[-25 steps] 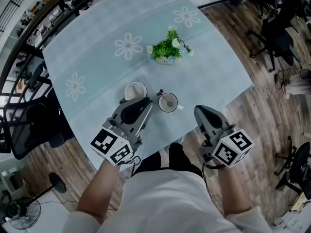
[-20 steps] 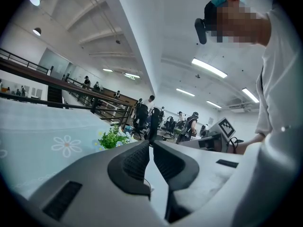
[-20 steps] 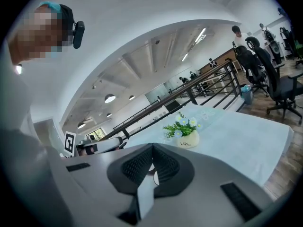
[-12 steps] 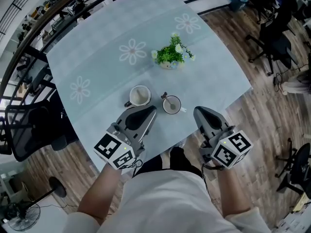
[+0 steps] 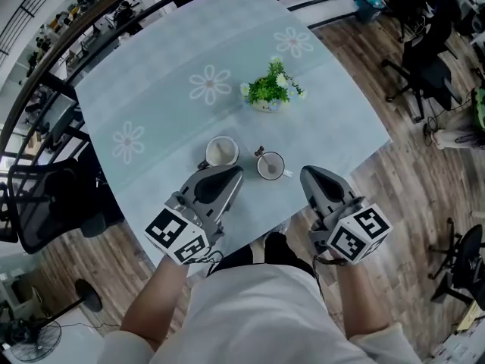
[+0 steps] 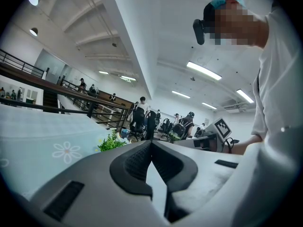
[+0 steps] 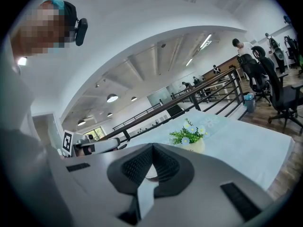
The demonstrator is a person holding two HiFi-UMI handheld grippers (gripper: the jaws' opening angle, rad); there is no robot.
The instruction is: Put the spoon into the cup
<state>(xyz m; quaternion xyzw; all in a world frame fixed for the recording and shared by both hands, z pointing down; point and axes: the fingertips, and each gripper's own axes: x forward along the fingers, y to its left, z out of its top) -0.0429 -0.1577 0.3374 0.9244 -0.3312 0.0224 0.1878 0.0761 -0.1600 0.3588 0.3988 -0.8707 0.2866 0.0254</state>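
Note:
A dark-rimmed cup (image 5: 271,166) stands on the pale blue tablecloth (image 5: 151,89) with the spoon (image 5: 264,158) inside it, handle sticking out toward the upper left. A plain white cup (image 5: 222,152) stands just to its left. My left gripper (image 5: 236,171) hovers near the table's front edge, just short of the white cup, jaws shut and empty; its pads meet at the tip (image 6: 151,143). To the right of the spoon cup, my right gripper (image 5: 305,171) is also shut with nothing held (image 7: 152,146).
A small pot of green leaves and pale flowers (image 5: 270,91) stands behind the cups, also seen as a plant (image 7: 188,135) from the right gripper. Black office chairs (image 5: 45,203) flank the table at left and right. Wooden floor lies below the table's front corner.
My left gripper's jaws have closed. Both grippers have risen and drawn back a little from the cups. The cups and spoon have not moved on the table.

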